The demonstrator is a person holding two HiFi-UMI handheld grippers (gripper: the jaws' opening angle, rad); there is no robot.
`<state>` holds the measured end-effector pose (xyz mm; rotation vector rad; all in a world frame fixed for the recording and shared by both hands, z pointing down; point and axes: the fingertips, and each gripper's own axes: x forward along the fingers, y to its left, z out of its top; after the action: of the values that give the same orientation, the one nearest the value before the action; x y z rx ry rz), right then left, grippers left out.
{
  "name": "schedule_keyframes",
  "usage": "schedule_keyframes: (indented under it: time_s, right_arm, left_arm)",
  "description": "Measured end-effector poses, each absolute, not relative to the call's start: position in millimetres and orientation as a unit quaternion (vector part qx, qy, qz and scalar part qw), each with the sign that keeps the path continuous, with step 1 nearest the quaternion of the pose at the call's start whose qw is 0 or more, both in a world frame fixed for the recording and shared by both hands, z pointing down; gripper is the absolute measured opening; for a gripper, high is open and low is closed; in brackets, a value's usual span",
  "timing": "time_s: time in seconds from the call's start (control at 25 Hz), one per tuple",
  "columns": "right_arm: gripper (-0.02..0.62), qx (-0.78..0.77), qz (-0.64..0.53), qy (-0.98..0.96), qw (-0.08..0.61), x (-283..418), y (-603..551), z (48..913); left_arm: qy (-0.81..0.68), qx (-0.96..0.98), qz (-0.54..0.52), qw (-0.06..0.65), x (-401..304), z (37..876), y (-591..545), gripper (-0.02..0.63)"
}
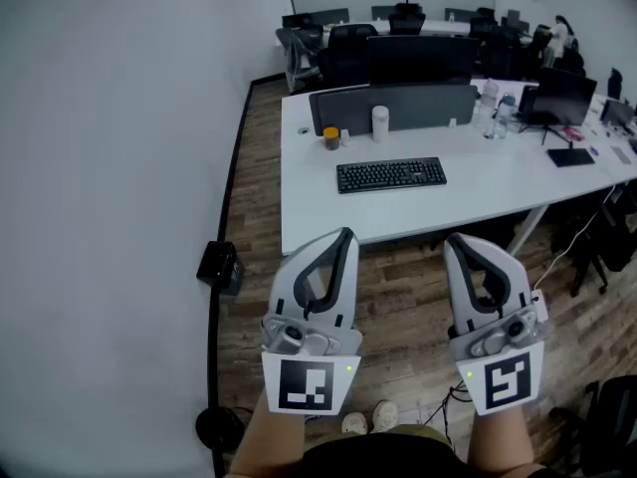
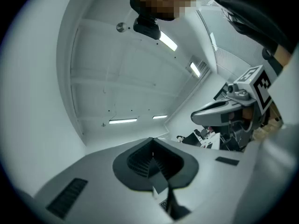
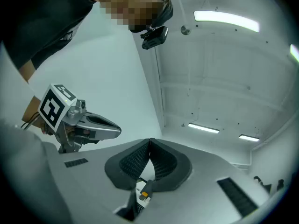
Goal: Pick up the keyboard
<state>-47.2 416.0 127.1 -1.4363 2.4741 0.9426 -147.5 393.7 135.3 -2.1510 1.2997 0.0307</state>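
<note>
A white wall (image 1: 100,167) runs down the left side, and there's a small black box (image 1: 220,265) at its foot on the wood floor (image 1: 398,307). Next over, our left hand-held gripper (image 1: 344,235) hangs near us above the floor, tilted up a bit. Its jaws are pressed together with nothing between them, and its own view mostly catches the ceiling lights (image 2: 124,121). The black keyboard (image 1: 390,174) lies flat on the white table (image 1: 478,192), well beyond both grippers and not far from the table's near edge. Behind it, on the far left, we see an orange-lidded jar (image 1: 330,138) and a white cylinder (image 1: 379,122) in front of a grey divider panel (image 1: 398,106). Our right hand-held gripper (image 1: 454,240) is the same deal: near us, jaws closed on nothing. A dark monitor (image 1: 562,93) stands at the table's far right.
</note>
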Motion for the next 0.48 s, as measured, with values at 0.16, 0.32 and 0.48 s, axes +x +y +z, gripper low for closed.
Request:
schedule_keyframes:
  time_s: [0.16, 0.32, 0.48]
  right_arm:
    - [0.029, -0.48, 0.309, 0.819, 0.066, -45.7, 414.1, 128.4]
    - [0.029, -0.479, 0.305, 0.82, 0.067, -40.0, 413.8, 129.5]
    - [0.029, -0.479, 0.297, 0.823, 0.073, -28.6, 414.6, 129.4]
  left_arm:
    - [0.495, -0.812, 0.012, 0.308, -148.5, 136.4, 393.5, 0.005]
    - [0.495, -0.814, 0.006, 0.304, -142.1, 137.0, 392.4, 0.005]
    - [0.491, -0.82, -0.002, 0.293, -129.5, 140.1, 394.0, 0.005]
